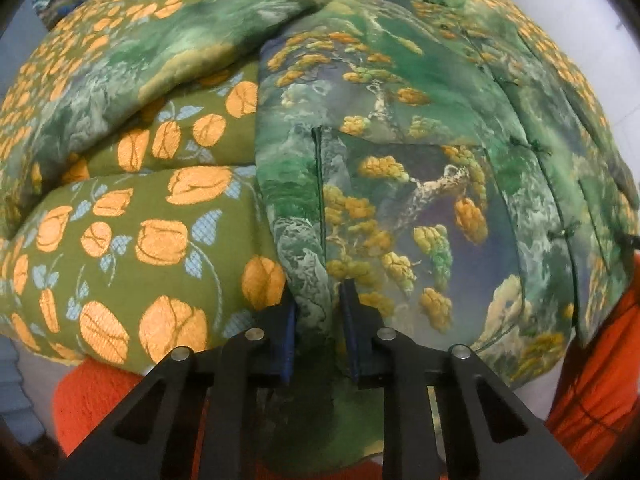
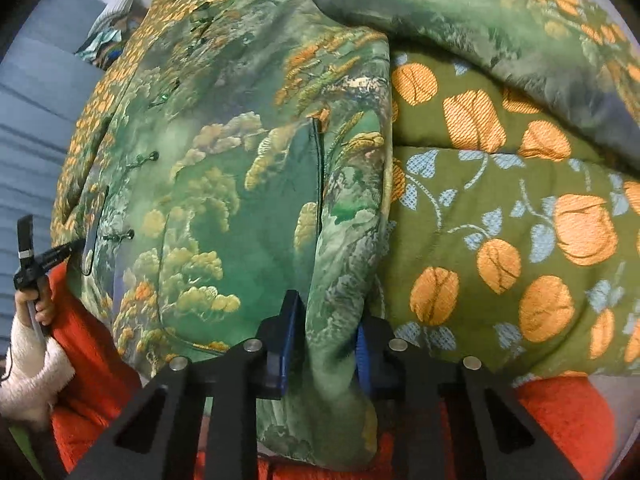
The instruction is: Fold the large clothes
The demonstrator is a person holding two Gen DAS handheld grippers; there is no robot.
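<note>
A padded jacket [image 1: 400, 128] with a green landscape print lies spread out and fills both views. Its olive lining with orange flowers [image 1: 132, 236] shows beside the folded-over front. My left gripper [image 1: 320, 308] points down at the near hem and is shut on a ridge of the green fabric. In the right wrist view the jacket [image 2: 224, 200] has its knot buttons on the left and the flowered lining [image 2: 500, 216] on the right. There my right gripper [image 2: 328, 328] is shut on a thick fold of the green edge.
Orange-red knitted cloth [image 1: 84, 396] lies under the jacket's near edge, also orange-red cloth [image 2: 560, 420]. At the left edge of the right wrist view, a hand [image 2: 42, 308] in a white fleecy cuff holds a black handle against the jacket. Grey-blue flooring [image 2: 36, 132] and a heap of clothes [image 2: 116, 32] lie beyond.
</note>
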